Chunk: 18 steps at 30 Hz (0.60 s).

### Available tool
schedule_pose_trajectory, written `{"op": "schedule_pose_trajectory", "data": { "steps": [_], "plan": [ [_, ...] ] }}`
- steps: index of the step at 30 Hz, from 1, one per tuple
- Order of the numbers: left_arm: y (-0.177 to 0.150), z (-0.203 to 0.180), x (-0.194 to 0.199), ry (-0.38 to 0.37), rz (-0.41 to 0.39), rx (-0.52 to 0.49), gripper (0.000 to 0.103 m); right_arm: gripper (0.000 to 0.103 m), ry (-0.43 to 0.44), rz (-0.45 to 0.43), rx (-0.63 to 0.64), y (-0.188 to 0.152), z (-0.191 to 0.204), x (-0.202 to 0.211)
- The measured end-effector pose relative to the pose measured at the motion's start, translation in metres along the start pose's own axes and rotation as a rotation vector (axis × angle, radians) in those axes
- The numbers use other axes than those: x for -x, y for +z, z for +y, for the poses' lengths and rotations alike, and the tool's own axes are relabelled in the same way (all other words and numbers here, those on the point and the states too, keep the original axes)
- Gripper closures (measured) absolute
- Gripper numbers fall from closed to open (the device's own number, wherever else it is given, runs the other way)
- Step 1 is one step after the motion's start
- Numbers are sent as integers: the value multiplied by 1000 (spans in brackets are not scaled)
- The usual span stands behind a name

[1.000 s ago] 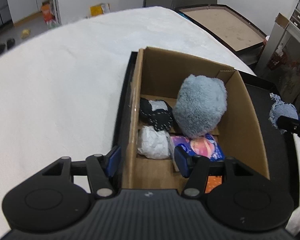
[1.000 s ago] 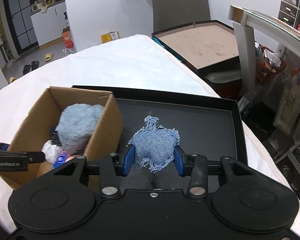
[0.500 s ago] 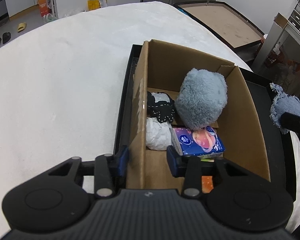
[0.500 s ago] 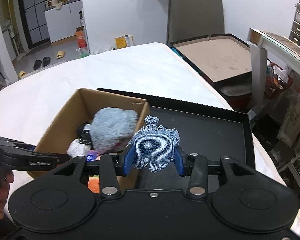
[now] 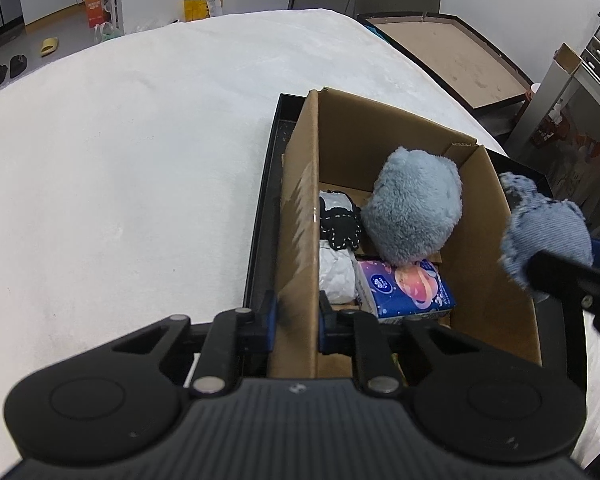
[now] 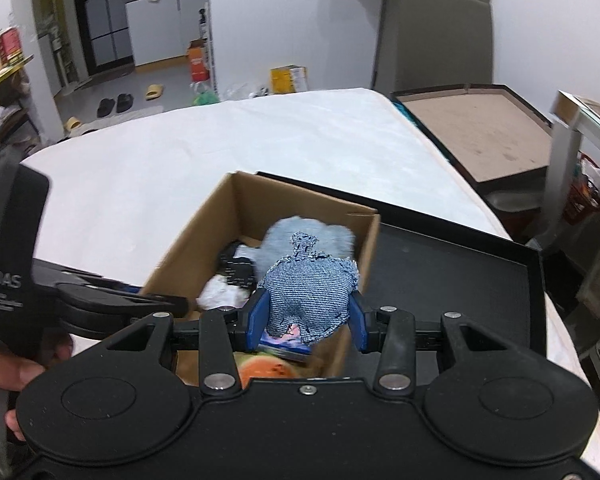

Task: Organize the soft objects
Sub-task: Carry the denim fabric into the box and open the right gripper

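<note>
Left wrist view: left gripper (image 5: 296,322) clamped on box (image 5: 300,216) side wall, fingers (image 5: 269,316) one outside, one inside; likely bracing the box for the drop.
Box: open cardboard, sitting in black tray (image 5: 260,236) on white desk (image 5: 140,160).
Contents: grey plush (image 5: 414,208) leaning at far end, black-and-white item (image 5: 338,222), white wad (image 5: 336,274), tissue pack (image 5: 404,290).
Right wrist view: right gripper (image 6: 306,316) fingers closed on denim pouch (image 6: 310,294), squeezed at both flanks, frayed top sticking up.
Pouch position: in the air over the near end of the box (image 6: 204,232), above the tissue pack; not touching the contents.
Pose, left: tilted steeply down, aligned along the wall edge.
Pose, right: angled down toward the box interior, the person's other hand (image 6: 16,368) visible at lower left.
Step, judged: carry nearly done, release into the box pending.
Risk, judged: little free floor left; the pouch may end up perched on the plush or the pack.
</note>
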<state>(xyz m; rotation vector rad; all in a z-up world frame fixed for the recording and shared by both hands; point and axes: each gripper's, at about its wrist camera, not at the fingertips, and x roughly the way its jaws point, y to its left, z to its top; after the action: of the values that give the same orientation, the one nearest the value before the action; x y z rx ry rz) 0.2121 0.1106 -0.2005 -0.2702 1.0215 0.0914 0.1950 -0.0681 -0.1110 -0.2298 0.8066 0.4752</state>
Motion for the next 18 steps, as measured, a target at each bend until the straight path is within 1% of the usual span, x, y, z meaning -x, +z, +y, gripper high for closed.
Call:
{"op": "schedule_pose_trajectory", "data": {
  "steps": [4, 10, 12, 14, 18],
  "plan": [
    [-1, 3, 1, -8, -1, 5, 86, 61, 14, 8, 37, 3, 17, -2],
    [0, 5, 1, -14, 2, 9, 86, 60, 25, 18, 81, 8, 33, -4],
    [0, 7, 0, -20, 7, 21, 86, 60, 23, 20, 86, 8, 36, -5],
    [0, 8, 0, -27, 9, 29, 86, 58, 28, 23, 82, 9, 35, -7],
    [1, 10, -1, -36, 12, 38, 85, 57, 34, 26, 67, 9, 33, -8]
  ]
}}
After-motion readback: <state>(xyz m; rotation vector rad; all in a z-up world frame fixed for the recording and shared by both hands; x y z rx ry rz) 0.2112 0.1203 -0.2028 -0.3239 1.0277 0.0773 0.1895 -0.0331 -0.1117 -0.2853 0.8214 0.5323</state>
